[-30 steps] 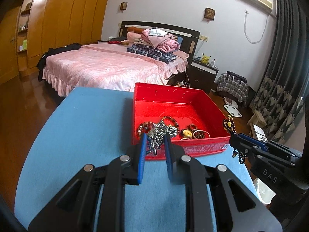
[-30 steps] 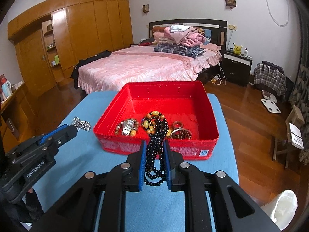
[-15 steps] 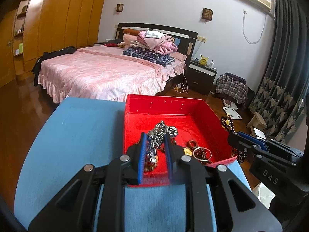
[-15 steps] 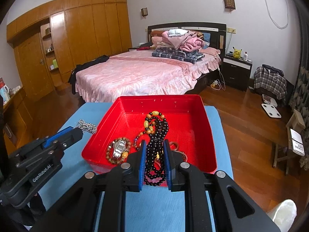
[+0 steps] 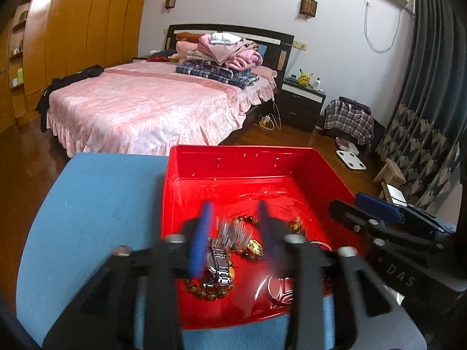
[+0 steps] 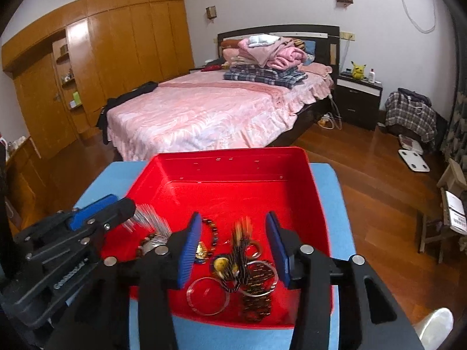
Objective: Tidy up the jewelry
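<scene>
Right wrist view: my right claw has just opened; beads drop, blurred, probably free, into tray.
Left claw: also just opened, chain falling.
Advice: I'd pause, then withdraw.

Left hand-held gripper is smearing with motion blur in its own view, finger edges soft. Silver chain between them is streaking, links unreadable. In the right view the black bead strand is blurring too; can't tell if it's touching the tray. Gripper bodies are covering the tray's near rim and the counter below. Lettering on the left gripper's side is too blurred to read.
</scene>
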`<state>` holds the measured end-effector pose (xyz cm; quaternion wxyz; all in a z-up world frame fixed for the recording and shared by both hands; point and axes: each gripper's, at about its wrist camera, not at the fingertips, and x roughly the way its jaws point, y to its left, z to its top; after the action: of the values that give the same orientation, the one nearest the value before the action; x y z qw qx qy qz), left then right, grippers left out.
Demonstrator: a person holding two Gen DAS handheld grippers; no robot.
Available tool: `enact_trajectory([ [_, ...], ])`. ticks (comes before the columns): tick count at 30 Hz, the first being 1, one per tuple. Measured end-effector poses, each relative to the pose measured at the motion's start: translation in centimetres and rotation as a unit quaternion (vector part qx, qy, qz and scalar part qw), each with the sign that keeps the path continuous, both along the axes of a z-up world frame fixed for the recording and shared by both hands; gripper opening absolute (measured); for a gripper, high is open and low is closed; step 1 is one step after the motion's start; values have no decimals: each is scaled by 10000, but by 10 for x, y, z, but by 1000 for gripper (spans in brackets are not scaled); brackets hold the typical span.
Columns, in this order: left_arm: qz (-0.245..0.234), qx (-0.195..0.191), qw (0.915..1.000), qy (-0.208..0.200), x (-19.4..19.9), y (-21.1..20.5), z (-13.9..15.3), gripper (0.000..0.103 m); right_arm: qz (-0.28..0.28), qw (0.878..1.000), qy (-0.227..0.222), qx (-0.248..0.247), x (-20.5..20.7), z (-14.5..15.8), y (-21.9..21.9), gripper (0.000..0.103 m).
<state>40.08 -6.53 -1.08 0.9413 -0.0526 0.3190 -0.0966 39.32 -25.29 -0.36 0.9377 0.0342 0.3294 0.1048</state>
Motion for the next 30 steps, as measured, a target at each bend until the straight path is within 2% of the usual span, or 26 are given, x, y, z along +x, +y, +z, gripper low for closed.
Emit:
enact_trajectory([
  [3, -17, 58, 10000, -53, -6, 2, 1, 53, -36, 9999, -140, 18, -10, 4, -7, 62],
  [5, 65, 93, 9999, -127, -16, 6, 4, 66, -81, 9997, -210, 12, -16, 8, -10, 71],
  [6, 85, 112, 9998, -165, -20, 8, 5, 69, -94, 9996, -248, 23, -21, 10, -12, 76],
  [7, 101, 136, 9997, -196, -25, 9, 7, 72, -99, 9996, -276, 35, -25, 12, -14, 79],
  [9, 133, 176, 9994, -251, -32, 12, 10, 83, -99, 9993, -343, 77, -34, 17, -16, 83],
  [15, 206, 265, 9982, -498, -66, 19, 24, 91, -31, 9986, -506, 154, -60, 29, -17, 96],
  [20, 338, 248, 9973, -600, -92, 29, 36, 95, 127, 9977, -643, 181, -86, 38, -14, 97],
  [30, 411, 257, 9936, -1025, -139, 34, 60, 96, 260, 9956, -873, 223, -122, 55, -10, 97],
])
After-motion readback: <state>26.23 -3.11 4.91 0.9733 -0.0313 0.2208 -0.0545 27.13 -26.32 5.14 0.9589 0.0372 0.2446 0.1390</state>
